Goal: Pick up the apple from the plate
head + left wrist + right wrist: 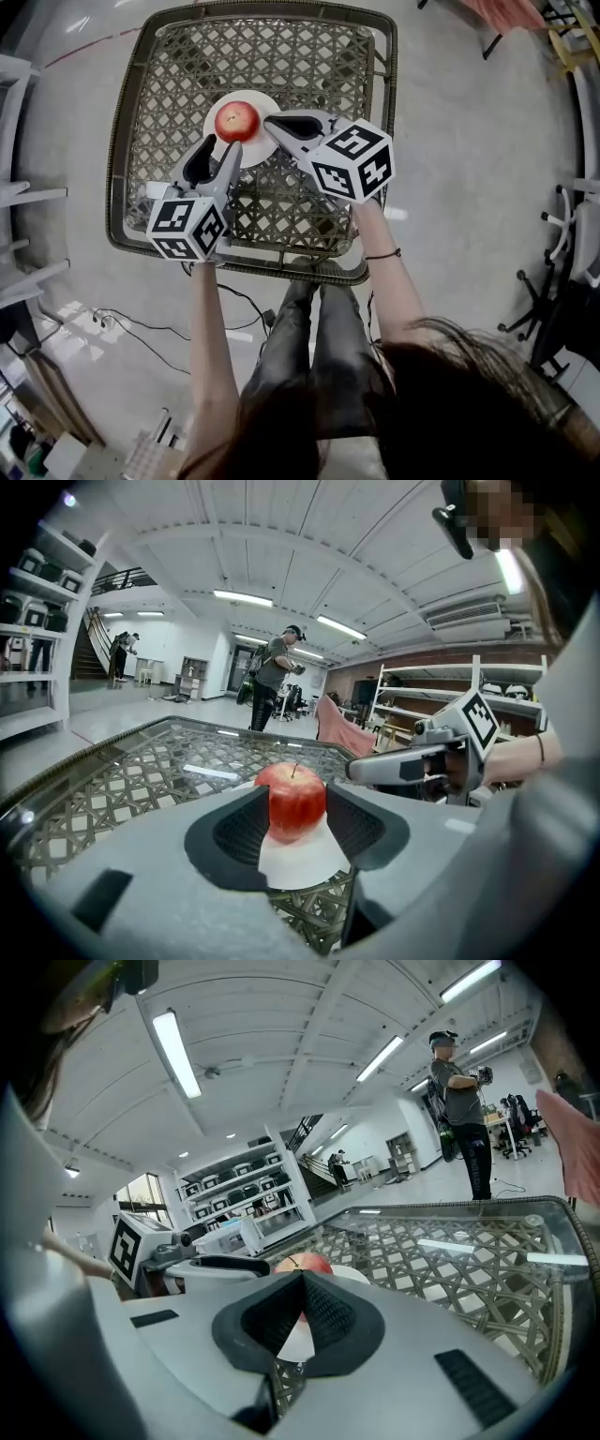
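Note:
A red apple (236, 120) sits on a small white plate (260, 101) in the middle of the woven table (281, 56). My left gripper (222, 145) is just in front of the plate, open, its jaws pointing at the fruit. In the left gripper view the apple (297, 801) shows in the gap between the two dark pads (246, 832), just beyond their tips and not pressed, with the plate (295, 862) below. My right gripper (272, 125) reaches the plate's right rim, shut and empty. Its closed tips (302, 1283) hide most of the apple (307, 1262).
The table has a raised dark wicker rim (120, 141) all round. A person (272, 677) stands well beyond its far side, and shelving (239, 1194) lines a wall. Cables (141, 328) lie on the floor by my legs.

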